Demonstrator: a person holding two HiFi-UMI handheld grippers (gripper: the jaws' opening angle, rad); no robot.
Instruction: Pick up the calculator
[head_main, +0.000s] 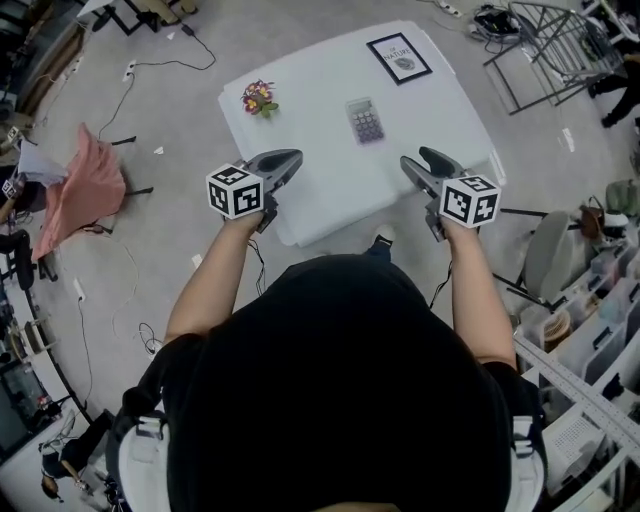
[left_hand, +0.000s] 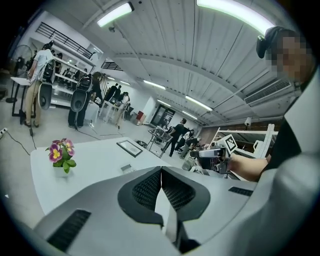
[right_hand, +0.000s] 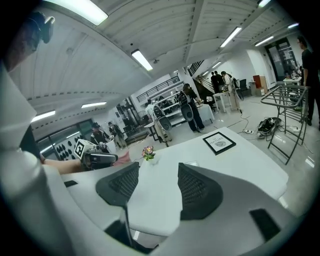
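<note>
Grey workshop floor strewn with cables surrounds a white table (head_main: 310, 140), with people standing well behind it in both gripper views. Both tools hang over the table's near edge. The left gripper (head_main: 292, 157) is clenched: in its own view the two ribbed pads meet at the tips with nothing caught between them. The right gripper (head_main: 424, 156) is released, its jaws spread wide, and only bare tabletop shows through the gap.

A framed picture (head_main: 399, 57) lies far ahead of the right gripper, near the table's far edge. The calculator (head_main: 365, 121) lies flat ahead of both grippers, between them and somewhat nearer the right one, apart from each. A small pot of flowers (head_main: 259, 98) stands ahead of the left gripper, off to the calculator's left.

As for progress, the pick-up looks not yet begun: the calculator sits untouched, so the approach, the closing and the lift all remain. The open right gripper seems better placed to take it.
</note>
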